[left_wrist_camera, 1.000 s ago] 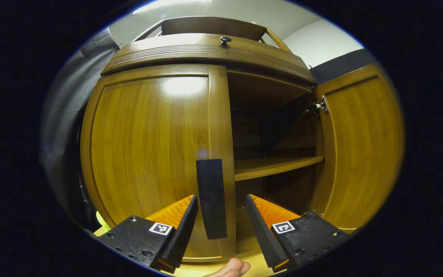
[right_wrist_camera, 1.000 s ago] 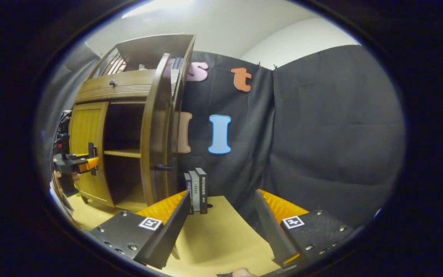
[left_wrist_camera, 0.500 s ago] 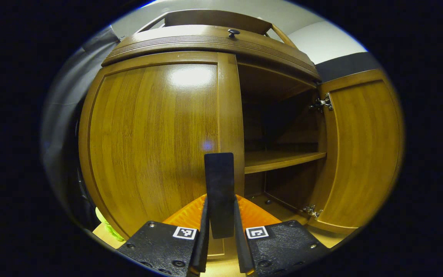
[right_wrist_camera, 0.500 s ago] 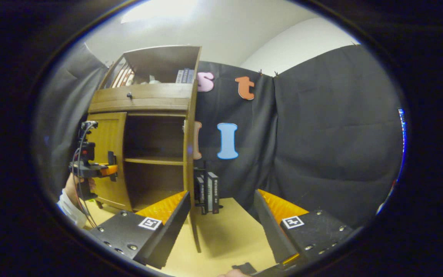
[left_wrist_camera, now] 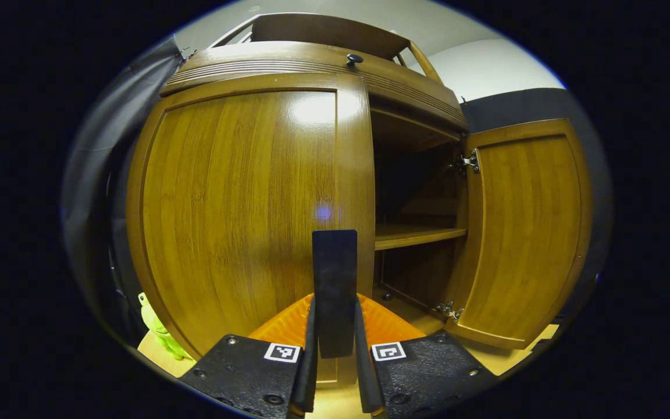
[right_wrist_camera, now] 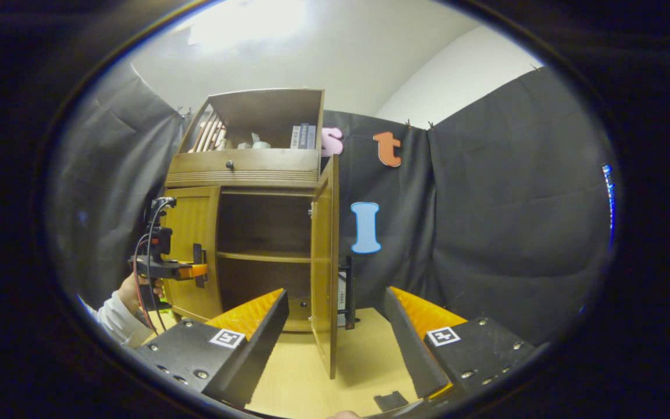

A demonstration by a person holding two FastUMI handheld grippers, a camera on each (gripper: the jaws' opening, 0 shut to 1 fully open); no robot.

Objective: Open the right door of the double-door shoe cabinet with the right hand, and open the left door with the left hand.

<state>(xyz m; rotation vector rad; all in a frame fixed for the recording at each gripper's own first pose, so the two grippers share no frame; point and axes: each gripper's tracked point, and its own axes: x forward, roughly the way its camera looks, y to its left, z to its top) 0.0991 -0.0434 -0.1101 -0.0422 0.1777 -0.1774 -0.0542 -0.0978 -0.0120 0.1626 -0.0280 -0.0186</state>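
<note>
Wooden left door (left_wrist_camera: 242, 198) of the shoe cabinet (right_wrist_camera: 248, 169) is now pulled slightly ajar, its handle (left_wrist_camera: 334, 291) clamped by the left gripper (left_wrist_camera: 334, 361); beside it, the right door (right_wrist_camera: 326, 256) is swung wide, the right gripper (right_wrist_camera: 335, 331) spread empty before it.

Left gripper (left_wrist_camera: 335, 372) newly clamped on handle (left_wrist_camera: 335, 291)

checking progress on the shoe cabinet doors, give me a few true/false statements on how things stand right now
1. The right door stands open. True.
2. The left gripper is open, clear of the handle. False: it is shut on the left door's handle.
3. The left door is swung wide open. False: it sits closed or nearly so.
4. The right gripper is open, holding nothing. True.
5. A shelf shows inside the cabinet. True.
</note>
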